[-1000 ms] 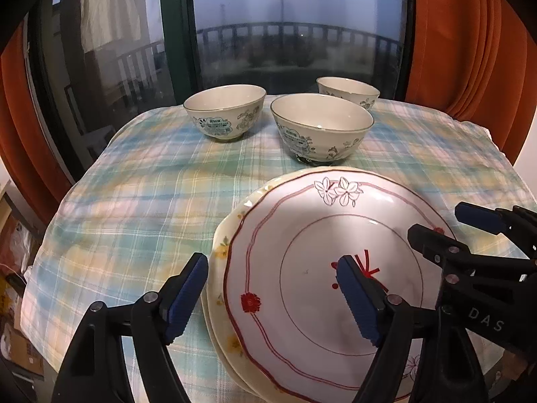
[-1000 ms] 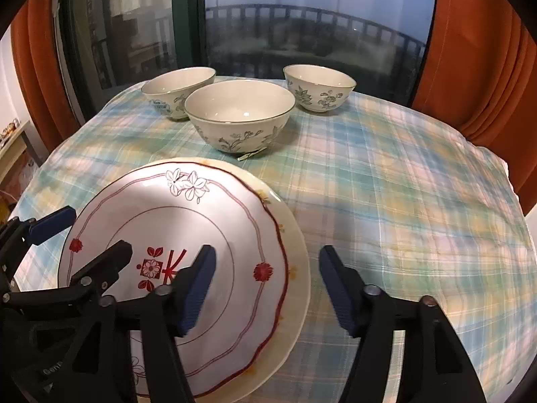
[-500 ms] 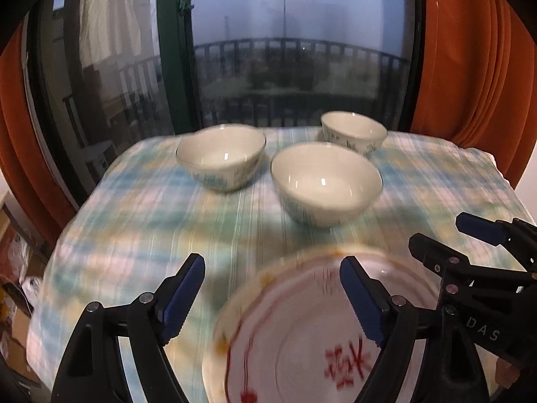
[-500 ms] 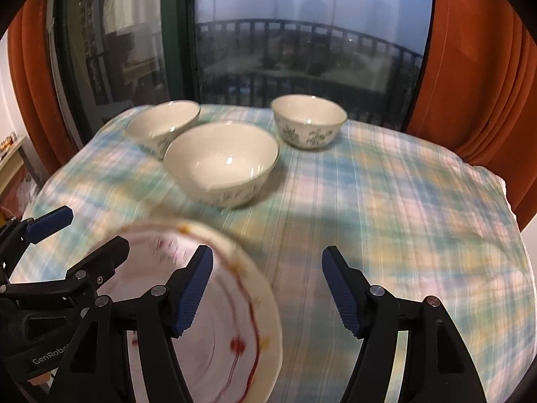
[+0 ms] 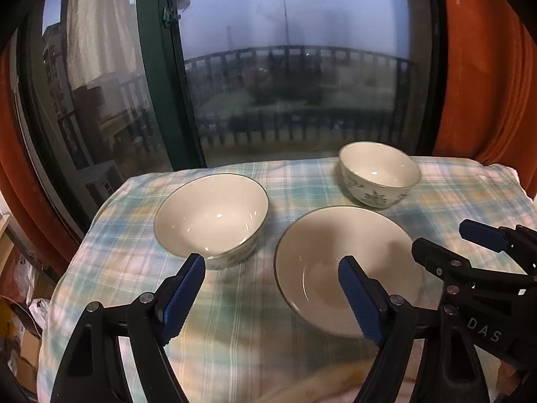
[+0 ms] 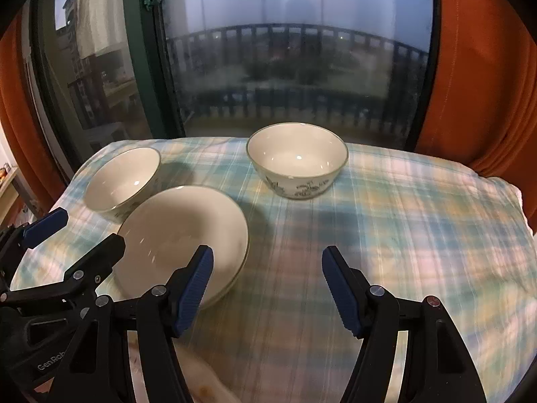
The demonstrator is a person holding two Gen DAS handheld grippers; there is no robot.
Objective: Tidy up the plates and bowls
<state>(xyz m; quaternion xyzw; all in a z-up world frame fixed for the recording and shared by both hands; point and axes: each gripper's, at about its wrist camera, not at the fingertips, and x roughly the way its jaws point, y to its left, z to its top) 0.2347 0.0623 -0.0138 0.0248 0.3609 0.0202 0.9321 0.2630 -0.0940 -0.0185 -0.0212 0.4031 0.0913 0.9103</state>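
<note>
Three cream bowls with floral sides stand on the plaid cloth. In the left wrist view, one bowl (image 5: pixel 211 215) is at the left, the nearest bowl (image 5: pixel 345 268) in the middle, and the smallest-looking bowl (image 5: pixel 379 174) at the far right. My left gripper (image 5: pixel 268 285) hovers open above the cloth between the left and middle bowls, holding nothing. My right gripper (image 6: pixel 268 285) is open and empty, just right of the nearest bowl (image 6: pixel 183 235), with the far bowl (image 6: pixel 297 164) ahead of it. A blurred plate rim (image 6: pixel 208 383) shows at the bottom edge.
The table (image 5: pixel 110 268) ends at a large window with a green frame (image 5: pixel 157 77) right behind the bowls. Orange curtains (image 6: pixel 480 84) hang on both sides. Bare cloth (image 6: pixel 419 228) lies to the right of the bowls. Boxes and bags sit on the floor at the left.
Both grippers have travelled forward over the table, side by side. The stacked plates have slid out of view below, and the bowls now sit close in front. Neither jaw has changed.
</note>
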